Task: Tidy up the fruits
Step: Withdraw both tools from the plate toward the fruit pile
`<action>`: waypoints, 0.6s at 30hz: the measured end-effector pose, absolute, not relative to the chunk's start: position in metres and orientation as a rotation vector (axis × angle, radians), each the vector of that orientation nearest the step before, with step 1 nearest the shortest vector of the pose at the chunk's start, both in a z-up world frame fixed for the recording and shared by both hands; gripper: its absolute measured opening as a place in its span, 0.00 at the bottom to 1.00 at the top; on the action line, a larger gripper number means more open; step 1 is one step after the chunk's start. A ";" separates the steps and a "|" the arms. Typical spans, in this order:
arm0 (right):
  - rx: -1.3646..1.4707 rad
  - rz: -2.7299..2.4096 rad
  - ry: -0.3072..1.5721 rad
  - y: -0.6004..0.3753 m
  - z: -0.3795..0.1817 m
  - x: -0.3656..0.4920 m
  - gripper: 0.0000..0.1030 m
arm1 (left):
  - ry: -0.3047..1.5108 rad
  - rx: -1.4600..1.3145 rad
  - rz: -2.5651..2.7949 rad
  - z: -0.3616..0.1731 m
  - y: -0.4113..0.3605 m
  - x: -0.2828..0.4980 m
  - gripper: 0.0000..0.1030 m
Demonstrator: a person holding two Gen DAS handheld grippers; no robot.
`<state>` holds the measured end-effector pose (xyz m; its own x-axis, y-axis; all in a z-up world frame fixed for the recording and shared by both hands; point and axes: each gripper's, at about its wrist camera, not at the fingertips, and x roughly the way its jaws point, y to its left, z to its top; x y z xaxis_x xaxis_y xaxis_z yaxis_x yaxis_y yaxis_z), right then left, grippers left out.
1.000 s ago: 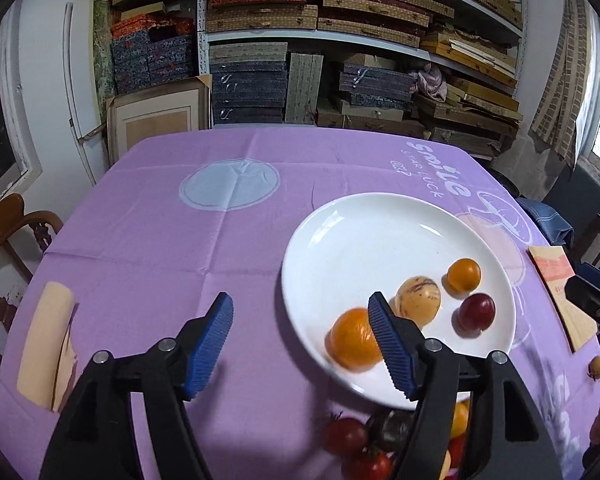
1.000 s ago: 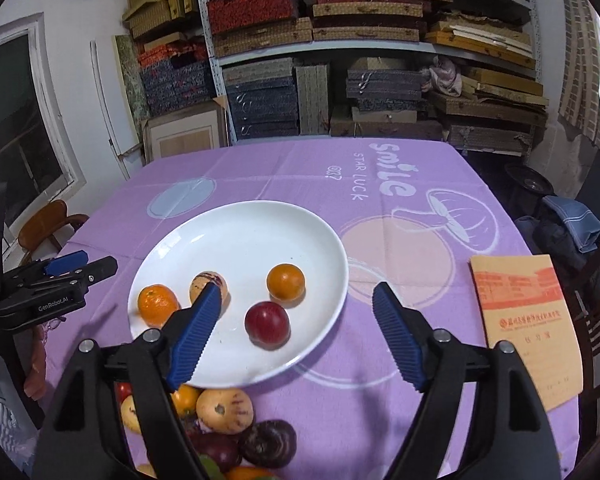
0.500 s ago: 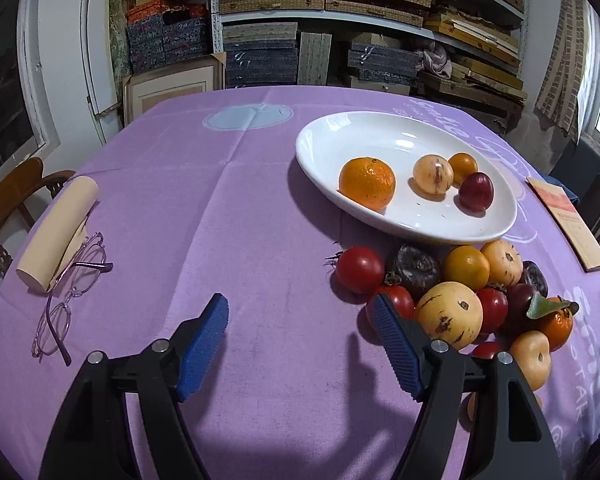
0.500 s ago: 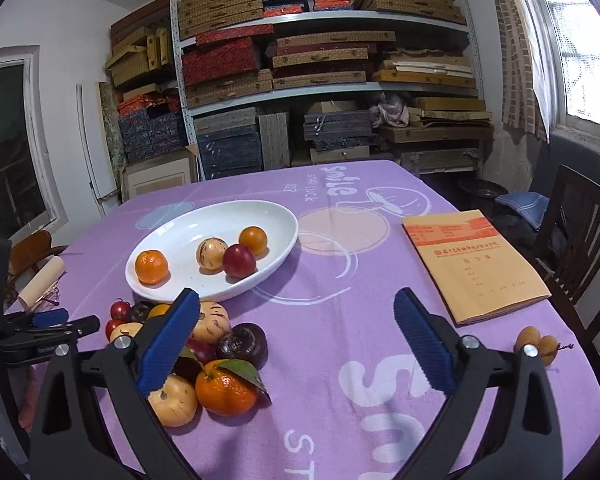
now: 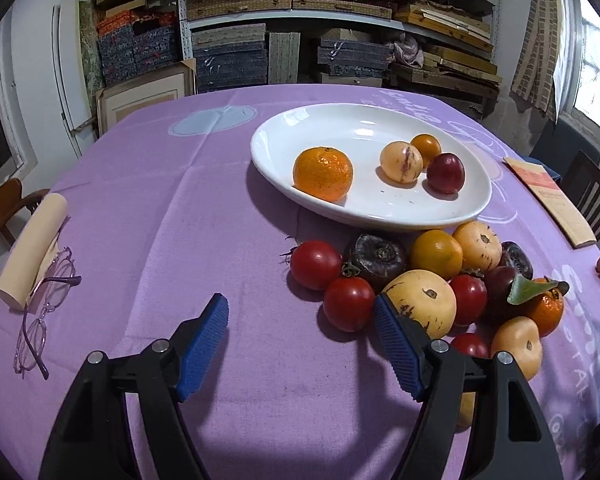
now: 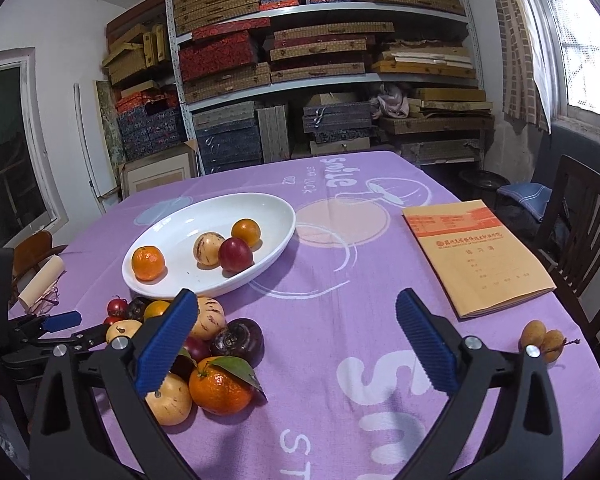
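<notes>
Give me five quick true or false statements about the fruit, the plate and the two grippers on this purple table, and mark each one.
1. The white oval plate holds four fruits. True.
2. The big orange tangerine on the plate touches the dark red plum. False: they lie apart, with the pale striped melon-like fruit between them.
3. The left gripper is shut on a red tomato. False: it is open and holds nothing.
4. The right gripper is open and empty. True; its jaws have just been opening.
5. The purple-framed eyeglasses lie on the plate. False: they lie on the purple tablecloth beside a cream paper roll.
</notes>
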<state>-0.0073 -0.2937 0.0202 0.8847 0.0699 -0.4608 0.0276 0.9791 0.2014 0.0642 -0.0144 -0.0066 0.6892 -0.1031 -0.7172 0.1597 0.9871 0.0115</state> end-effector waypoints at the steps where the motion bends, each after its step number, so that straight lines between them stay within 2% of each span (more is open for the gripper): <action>1: 0.207 0.023 0.485 -0.294 0.021 -0.007 0.95 | 0.800 0.067 -0.147 -0.007 -0.015 0.066 0.73; 8: 0.212 0.027 0.491 -0.295 0.020 -0.007 0.95 | 0.861 -0.057 -0.180 -0.010 -0.005 0.080 0.71; 16: 0.236 0.028 0.497 -0.299 0.020 -0.006 0.95 | 0.872 -0.049 -0.196 -0.014 -0.011 0.072 0.66; 17: 0.238 0.028 0.498 -0.299 0.020 -0.006 0.95 | 0.881 -0.072 -0.217 -0.015 -0.010 0.073 0.64; 18: 0.238 0.029 0.497 -0.299 0.020 -0.006 0.95 | 0.887 -0.095 -0.247 -0.016 -0.009 0.075 0.58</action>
